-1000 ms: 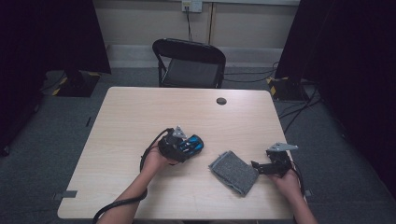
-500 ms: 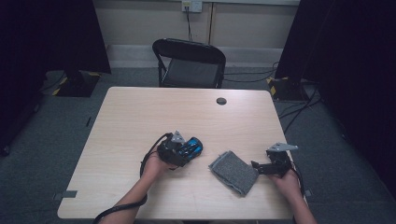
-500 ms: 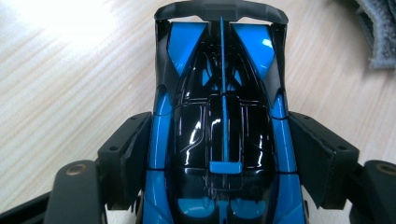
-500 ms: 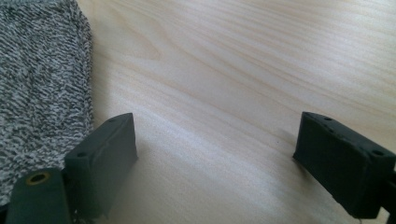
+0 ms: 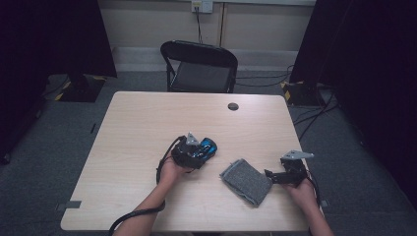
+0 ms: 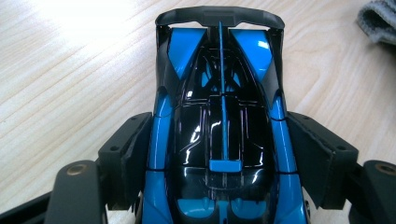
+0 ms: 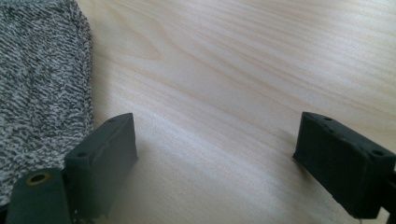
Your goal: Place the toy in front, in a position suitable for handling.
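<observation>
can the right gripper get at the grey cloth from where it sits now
Probably yes. The right gripper sits open beside the grey cloth, whose edge lies next to one jaw in the right gripper view, with bare table between the jaws and nothing blocking.

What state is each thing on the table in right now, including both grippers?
Blue and black toy car: on the wooden table, clamped between the left gripper's fingers.
Left gripper: shut on the car, fingers pressing its sides.
Right gripper: open, nothing between its fingers, low over the table beside the cloth.
Grey knitted cloth: folded, lying flat, not gripped.
Black folding chair: unfolded, unoccupied.
</observation>
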The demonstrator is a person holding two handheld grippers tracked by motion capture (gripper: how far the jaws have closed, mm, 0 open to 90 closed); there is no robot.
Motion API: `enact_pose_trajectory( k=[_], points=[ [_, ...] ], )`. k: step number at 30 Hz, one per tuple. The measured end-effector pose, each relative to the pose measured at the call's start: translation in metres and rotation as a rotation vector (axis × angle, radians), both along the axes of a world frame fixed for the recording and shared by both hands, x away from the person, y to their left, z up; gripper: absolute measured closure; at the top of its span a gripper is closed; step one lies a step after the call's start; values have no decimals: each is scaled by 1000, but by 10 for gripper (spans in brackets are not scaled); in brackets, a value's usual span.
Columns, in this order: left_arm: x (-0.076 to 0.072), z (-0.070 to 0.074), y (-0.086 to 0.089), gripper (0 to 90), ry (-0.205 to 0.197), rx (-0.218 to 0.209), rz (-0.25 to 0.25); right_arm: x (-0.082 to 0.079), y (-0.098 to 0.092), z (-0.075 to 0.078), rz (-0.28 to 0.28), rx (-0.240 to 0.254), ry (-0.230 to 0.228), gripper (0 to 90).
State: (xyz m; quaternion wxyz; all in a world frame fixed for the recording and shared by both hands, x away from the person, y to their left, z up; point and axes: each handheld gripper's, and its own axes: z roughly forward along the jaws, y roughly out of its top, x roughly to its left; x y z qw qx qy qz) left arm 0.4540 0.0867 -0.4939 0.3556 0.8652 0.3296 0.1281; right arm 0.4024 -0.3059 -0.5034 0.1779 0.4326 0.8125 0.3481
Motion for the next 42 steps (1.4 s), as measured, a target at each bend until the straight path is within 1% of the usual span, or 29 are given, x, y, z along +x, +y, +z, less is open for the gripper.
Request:
enact_pose_trajectory(
  k=[1, 3, 5, 11, 12, 13, 14, 15, 18, 19, 21, 24, 25, 27, 29, 32, 34, 35, 36, 37, 38, 39, 40, 41, 42],
  points=[
    [1, 0, 0, 269, 2, -2, 5, 0, 0, 0, 0, 0, 0, 119],
    [1, 1, 0, 269, 4, 7, -1, 0, 0, 0, 0, 0, 0, 119],
    [1, 1, 0, 269, 4, 8, -3, 0, 0, 0, 0, 0, 0, 119],
    [1, 0, 1, 262, 10, -11, 11, 0, 0, 0, 0, 0, 0, 119],
    [1, 0, 1, 218, 12, -13, 8, 0, 0, 0, 0, 0, 0, 119],
    [1, 2, 1, 218, 3, -15, 19, 0, 0, 0, 0, 0, 0, 119],
    [2, 6, 1, 162, -4, -20, 24, 0, 0, 0, 0, 0, 0, 119],
    [2, 6, 1, 158, -4, -20, 24, 0, 0, 0, 0, 0, 0, 119],
    [2, 15, 3, 156, -7, -23, 15, 0, 0, 0, 0, 0, 0, 119],
    [0, 19, 6, 157, -9, -24, 13, 0, 0, 0, 0, 0, 0, 119],
    [-2, 20, 9, 157, -9, -21, 12, 0, 0, 0, 0, 0, 0, 119],
    [-10, 27, 18, 160, -18, -50, 6, 0, 0, 0, 0, 0, 0, 119],
    [-14, 29, 22, 160, -18, -48, -5, 0, 0, 0, 0, 0, 0, 119],
    [-21, 30, 28, 161, -23, -34, -3, 0, 0, 0, 0, 0, 0, 119],
    [-28, 28, 36, 158, -18, -32, 1, 0, 0, 0, -1, 0, 0, 119],
    [-40, 22, 49, 159, -17, -9, 0, 0, 0, 0, -2, 0, 0, 119],
    [-45, 17, 55, 159, -7, -13, 10, 0, 0, 0, -3, 0, 0, 119],
    [-46, 14, 56, 158, 2, -19, 13, 0, 0, 0, -3, 0, 0, 119],
    [-46, 10, 56, 158, 3, -2, 19, 0, 0, 0, -3, 0, 0, 119],
    [-46, 10, 56, 158, 3, -2, 19, 0, 0, 0, -3, 0, 0, 119],
    [-46, 9, 55, 158, 13, -21, 17, 0, 0, 0, -3, 0, 0, 119],
    [-45, 8, 53, 159, 12, -11, 11, 0, 0, 0, -5, 0, 0, 119],
    [-45, 6, 51, 163, -3, 4, 7, 0, 0, 0, -5, 0, 0, 119],
    [-45, 4, 50, 158, -3, 6, 12, 0, 0, 0, -6, 0, 0, 119],
    [-44, 2, 49, 156, 6, 5, 14, -1, 0, 0, -7, 0, 0, 119]
  ],
)
